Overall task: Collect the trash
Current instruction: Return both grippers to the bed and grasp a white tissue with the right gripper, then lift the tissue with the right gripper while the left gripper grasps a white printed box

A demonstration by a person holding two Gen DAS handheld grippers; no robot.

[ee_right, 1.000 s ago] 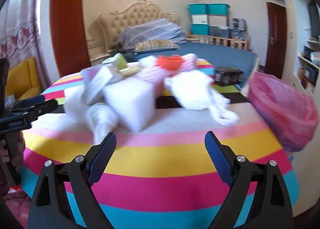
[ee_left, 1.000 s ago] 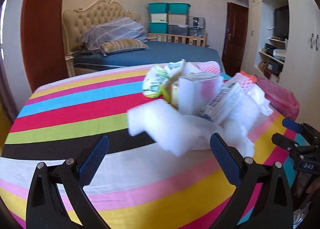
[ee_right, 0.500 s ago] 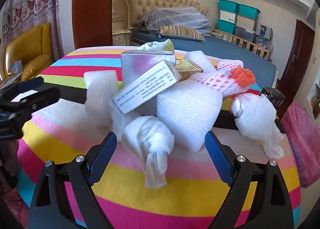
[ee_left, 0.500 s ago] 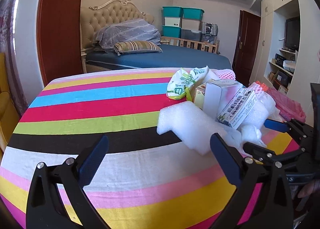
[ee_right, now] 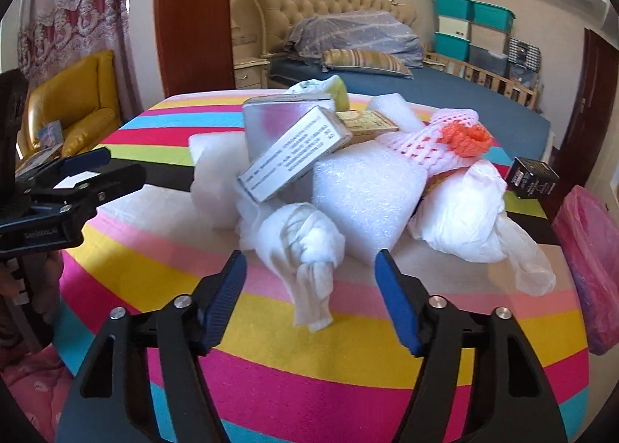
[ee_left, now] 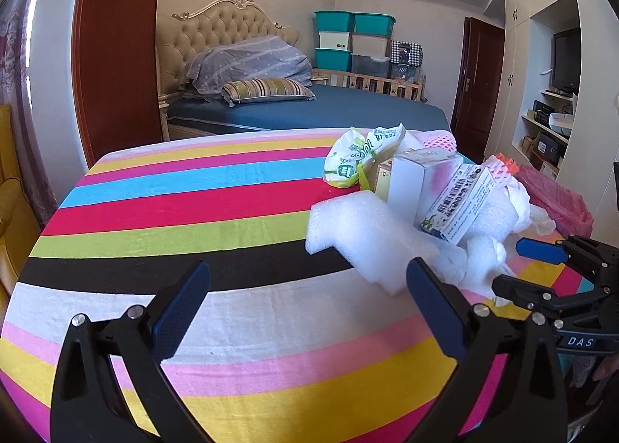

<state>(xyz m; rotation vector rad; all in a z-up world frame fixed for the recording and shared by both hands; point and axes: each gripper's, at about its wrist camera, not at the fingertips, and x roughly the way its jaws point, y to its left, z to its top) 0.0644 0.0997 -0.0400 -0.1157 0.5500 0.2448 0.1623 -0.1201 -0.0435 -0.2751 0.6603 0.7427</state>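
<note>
Only container anywhere near: pink plastic bag [ee_right: 588, 269] hanging off the table's far right edge, contents impossible to make out. Trash all heaped on the striped tablecloth [ee_left: 193, 211] instead: white foam block [ee_right: 367, 191], knotted white rag [ee_right: 305, 238], crumpled white bag [ee_right: 464, 218], silvery box [ee_right: 271, 122] with a long printed carton [ee_right: 298, 153] leaning on it, pink and orange foam netting [ee_right: 445, 141].

From the right wrist view: small black box [ee_right: 532, 177] sitting apart behind the pile, plus a yellow armchair [ee_right: 77, 102] off to the left. Neither visible from the left wrist view. From the left wrist view: green-and-white snack wrapper [ee_left: 356, 160] in full at the back of the heap, mostly hidden from the other side.

Right gripper [ee_right: 309, 288] just been closing, now roughly half open, gripping nothing yet. Tail of the knotted rag hanging right between the blue pads, not pinched. Left gripper [ee_left: 305, 300] wide open and empty, above bare cloth, stepped white foam piece [ee_left: 359, 238] just ahead and to the right of its right finger.
</note>
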